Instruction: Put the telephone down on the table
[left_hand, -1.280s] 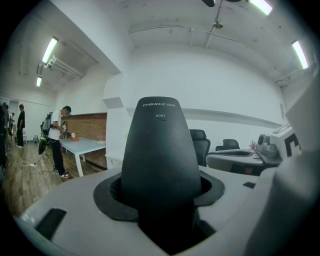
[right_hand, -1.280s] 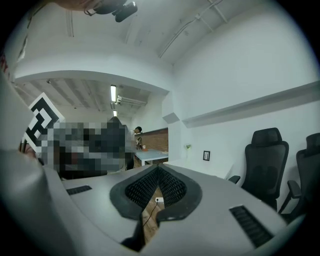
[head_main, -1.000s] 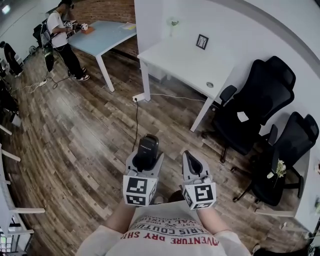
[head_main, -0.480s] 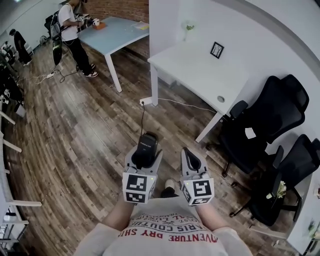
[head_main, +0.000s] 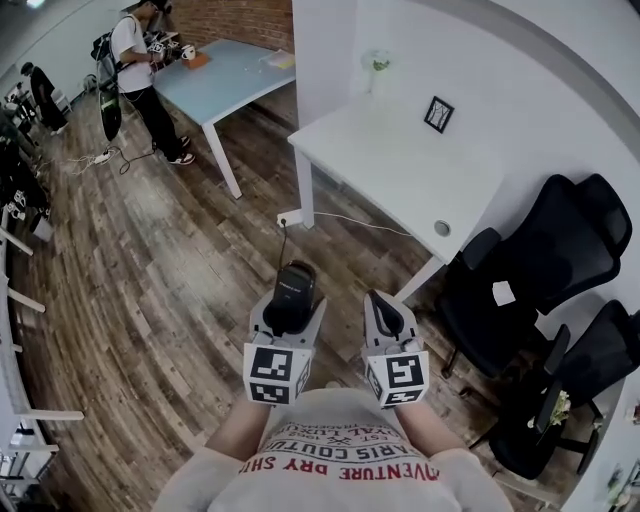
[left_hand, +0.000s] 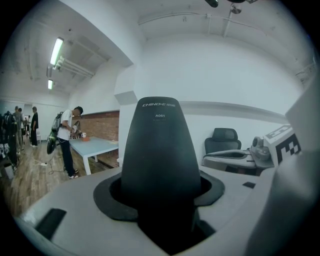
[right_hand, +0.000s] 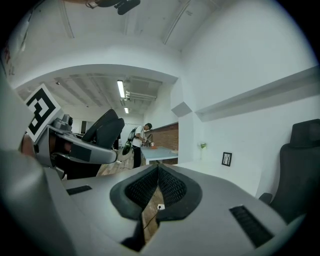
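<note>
We are clamping the telephone (left_hand: 160, 165) in our left claw (head_main: 288, 318). Only that claw's view is showing its white lettering. Our right claw (right_hand: 156, 192) is sitting closed, empty.

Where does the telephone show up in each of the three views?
Head view: lower centre, telephone gripped in the left claw.
Left gripper view: fills the centre, between the jaws.
Right gripper view: left of centre, a dark shape seen from the side.
Shared landmark: the light-blue table in the background.
</note>
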